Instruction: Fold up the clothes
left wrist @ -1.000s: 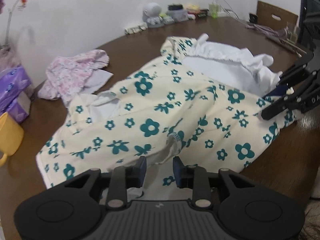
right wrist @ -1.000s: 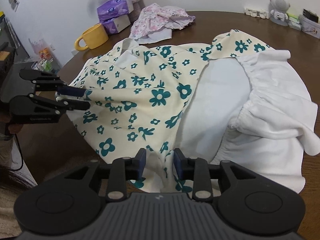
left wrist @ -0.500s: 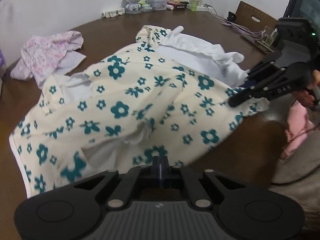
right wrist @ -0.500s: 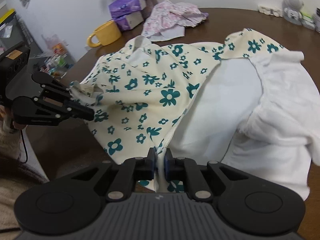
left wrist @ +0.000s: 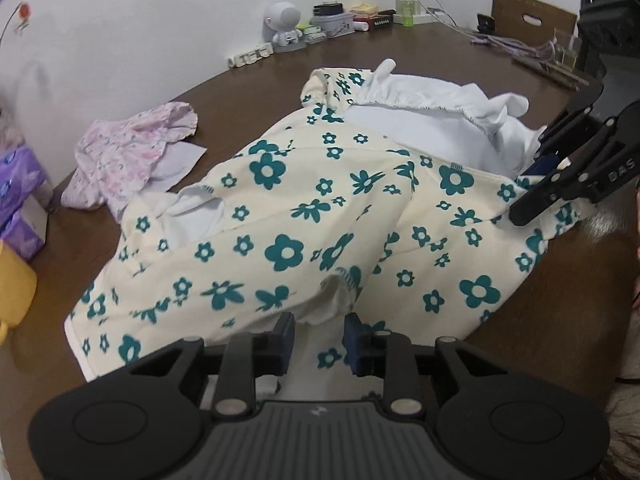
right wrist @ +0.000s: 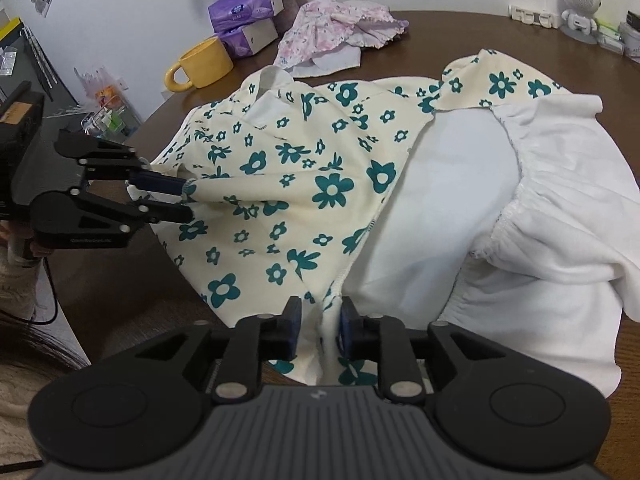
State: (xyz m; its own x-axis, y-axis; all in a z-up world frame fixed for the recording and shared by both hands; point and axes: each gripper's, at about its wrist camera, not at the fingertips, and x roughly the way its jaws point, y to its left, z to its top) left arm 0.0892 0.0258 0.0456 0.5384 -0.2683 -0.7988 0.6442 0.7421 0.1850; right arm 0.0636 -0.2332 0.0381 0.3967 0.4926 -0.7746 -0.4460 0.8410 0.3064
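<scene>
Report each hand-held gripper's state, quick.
Left hand-held gripper: open, jaws just reopened, floral garment fold between them, not pinched.
Right hand-held gripper: open, jaws just reopened, garment edge between them.

Soft matt floral cloth garment lies on smooth, slightly glossy dark wood table.

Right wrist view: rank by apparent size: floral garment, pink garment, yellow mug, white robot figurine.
1. floral garment, by far the largest
2. pink garment
3. yellow mug
4. white robot figurine
The mug sits nearer the camera than the figurine, so that gap is unsure.
</scene>
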